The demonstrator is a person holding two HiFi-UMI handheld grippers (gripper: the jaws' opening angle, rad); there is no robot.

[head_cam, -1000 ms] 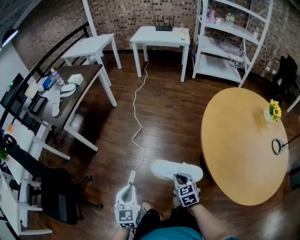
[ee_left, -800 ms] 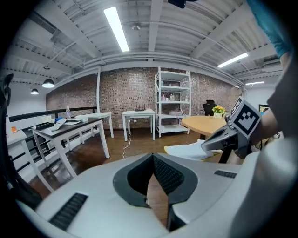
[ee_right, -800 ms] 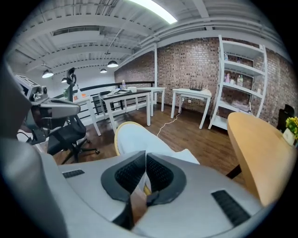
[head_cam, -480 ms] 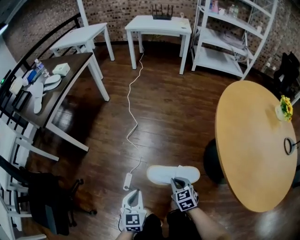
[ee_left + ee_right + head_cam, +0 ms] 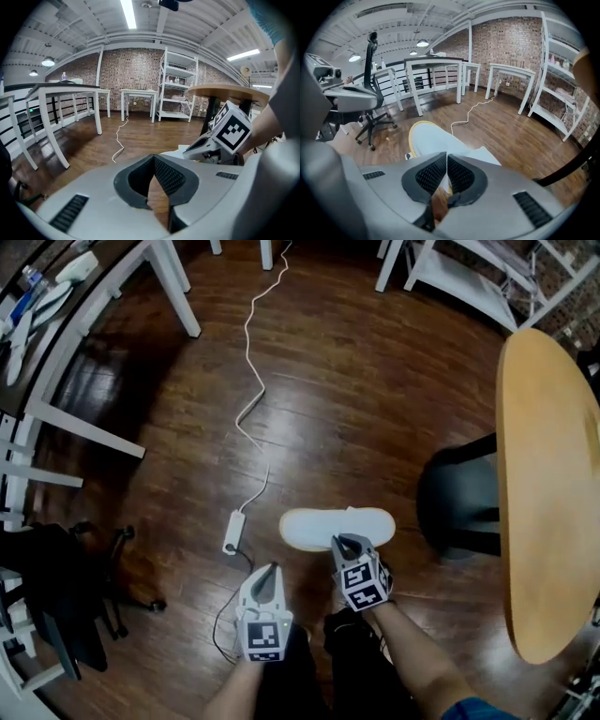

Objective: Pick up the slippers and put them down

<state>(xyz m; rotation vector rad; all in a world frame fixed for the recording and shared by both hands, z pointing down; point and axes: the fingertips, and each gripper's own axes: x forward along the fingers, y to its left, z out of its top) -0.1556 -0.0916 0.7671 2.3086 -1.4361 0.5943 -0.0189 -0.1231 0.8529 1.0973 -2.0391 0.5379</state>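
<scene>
One white slipper (image 5: 319, 526) lies crosswise just above the wooden floor, its yellow-edged sole (image 5: 431, 140) stretching away in the right gripper view. My right gripper (image 5: 345, 542) is shut on the slipper's near edge, where a thin strip of it sits between the pads (image 5: 446, 157). My left gripper (image 5: 272, 570) hangs to the left of the slipper with its jaws shut and nothing between them (image 5: 153, 159). In the left gripper view the right gripper's marker cube (image 5: 232, 131) shows close by on the right. I see no second slipper.
A white cable with a power strip (image 5: 232, 532) runs over the floor left of the slipper. The round wooden table (image 5: 553, 474) and its black base (image 5: 459, 507) stand to the right. White table legs (image 5: 84, 427) and a black office chair (image 5: 56, 606) are on the left.
Both grippers have sunk toward the floor and the view has dropped with them. The slipper has stayed in the right gripper's grip the whole time.
</scene>
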